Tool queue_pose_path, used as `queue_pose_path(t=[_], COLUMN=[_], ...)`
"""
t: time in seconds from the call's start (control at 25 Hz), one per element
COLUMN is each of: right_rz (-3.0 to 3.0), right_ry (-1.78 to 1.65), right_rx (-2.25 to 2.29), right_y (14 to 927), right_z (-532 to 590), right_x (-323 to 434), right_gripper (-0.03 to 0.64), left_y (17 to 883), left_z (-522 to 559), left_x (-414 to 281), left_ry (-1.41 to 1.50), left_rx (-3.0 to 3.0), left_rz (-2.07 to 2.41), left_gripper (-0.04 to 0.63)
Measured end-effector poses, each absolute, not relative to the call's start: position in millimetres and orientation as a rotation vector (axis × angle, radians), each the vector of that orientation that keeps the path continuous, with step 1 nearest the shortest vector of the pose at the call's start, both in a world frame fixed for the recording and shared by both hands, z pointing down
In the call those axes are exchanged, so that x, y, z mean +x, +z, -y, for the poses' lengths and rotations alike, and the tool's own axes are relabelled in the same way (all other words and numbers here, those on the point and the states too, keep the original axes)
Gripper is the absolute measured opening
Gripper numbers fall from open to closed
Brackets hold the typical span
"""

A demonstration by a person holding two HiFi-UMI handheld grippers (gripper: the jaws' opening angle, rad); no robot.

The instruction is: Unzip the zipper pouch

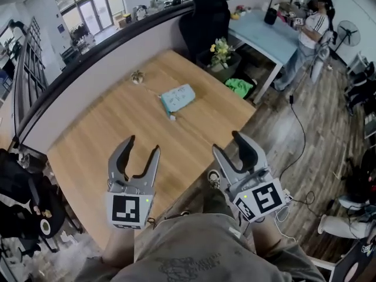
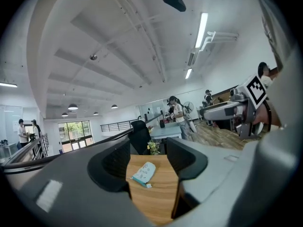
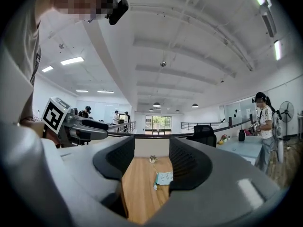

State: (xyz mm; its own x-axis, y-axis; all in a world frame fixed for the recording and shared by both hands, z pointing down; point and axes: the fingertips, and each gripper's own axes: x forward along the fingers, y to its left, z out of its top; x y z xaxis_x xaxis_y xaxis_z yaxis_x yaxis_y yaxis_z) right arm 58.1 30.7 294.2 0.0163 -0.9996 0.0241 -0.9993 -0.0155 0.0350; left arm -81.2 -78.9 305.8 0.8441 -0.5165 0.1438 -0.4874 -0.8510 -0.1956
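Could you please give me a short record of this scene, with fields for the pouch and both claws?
pouch: light blue, flat on table, untouched
zip: too small to tell
left claw: open, empty, over table, short of pouch
right claw: open, empty, short of pouch
also on table: small object near far edge

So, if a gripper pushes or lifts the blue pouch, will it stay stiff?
The pouch lies flat and thin on the table, so it is probably soft and would sag if lifted by one end. It looks light and the wood smooth, so a push would likely slide it, not tip it.
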Motion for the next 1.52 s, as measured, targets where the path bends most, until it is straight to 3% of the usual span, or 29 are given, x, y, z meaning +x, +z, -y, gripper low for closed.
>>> queue_pose_path(t=[0.76,1.52], right_rz=[2.545,2.658], right_ry=[0.066,0.144], right_rx=[1.719,1.438], right_y=[309.0,340.6], right_z=[122.2,186.8], right_x=[221.3,239.6], right_gripper=[0.213,0.213], left_y=[305.4,325.8], left_z=[173.1,191.9], left_x=[57.3,58.6], left_ry=[-0.373,-0.407], left_rx=[-2.691,-2.643], left_rz=[-1.261,-1.551], left_gripper=[0.238,0.238])
